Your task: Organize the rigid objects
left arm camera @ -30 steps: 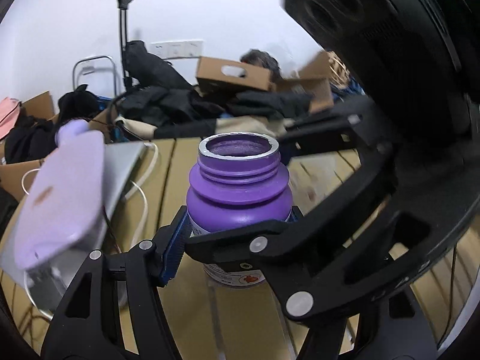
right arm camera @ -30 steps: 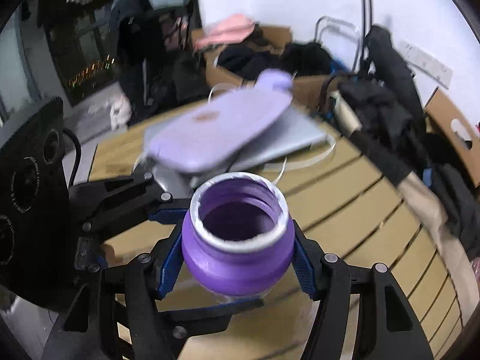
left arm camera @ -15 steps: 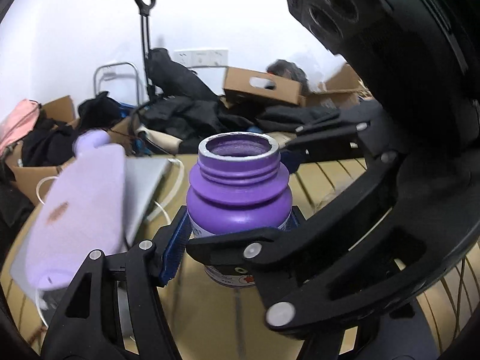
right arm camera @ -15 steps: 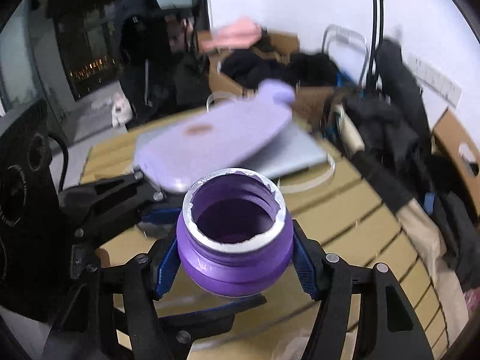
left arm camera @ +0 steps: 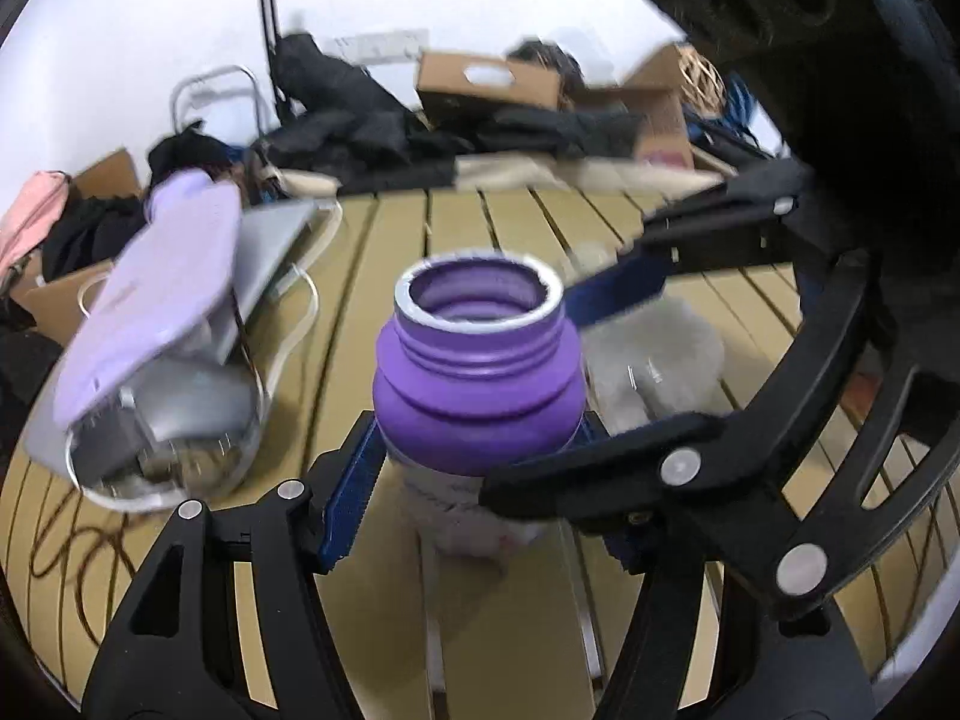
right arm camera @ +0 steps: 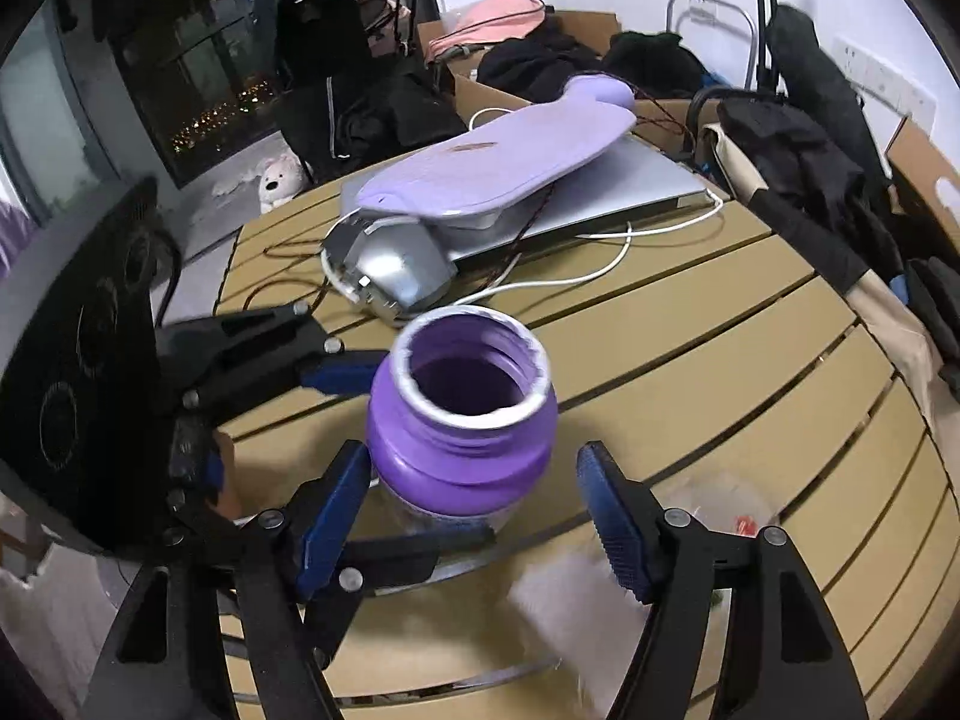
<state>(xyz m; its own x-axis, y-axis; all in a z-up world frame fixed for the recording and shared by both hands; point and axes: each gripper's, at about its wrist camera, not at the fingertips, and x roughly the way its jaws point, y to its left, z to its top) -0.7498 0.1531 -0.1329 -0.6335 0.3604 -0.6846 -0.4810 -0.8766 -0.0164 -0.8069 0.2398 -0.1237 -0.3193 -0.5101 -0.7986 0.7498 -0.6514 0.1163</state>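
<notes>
A purple open-mouthed jar [left arm camera: 477, 384] with a clear lower body stands upright over the slatted wooden table [left arm camera: 384, 252]. My left gripper [left arm camera: 474, 480] is shut on the jar just below its purple shoulder. In the right wrist view the jar [right arm camera: 459, 420] sits between the fingers of my right gripper [right arm camera: 474, 516]. They stand open, with a gap beside the right blue pad [right arm camera: 612, 522]. The right gripper's open fingers [left arm camera: 624, 294] also show beyond the jar in the left wrist view.
A lilac flat object [right arm camera: 498, 168] lies on a silver laptop [right arm camera: 636, 192] at the table's far side, with a silver gadget [right arm camera: 390, 270] and white and dark cables beside it. Clothes and cardboard boxes [left arm camera: 486, 84] crowd the floor beyond the table.
My right gripper has opened and let go of the jar; it was shut on it before. My left gripper still holds the jar, and the view now tilts down onto the table.
</notes>
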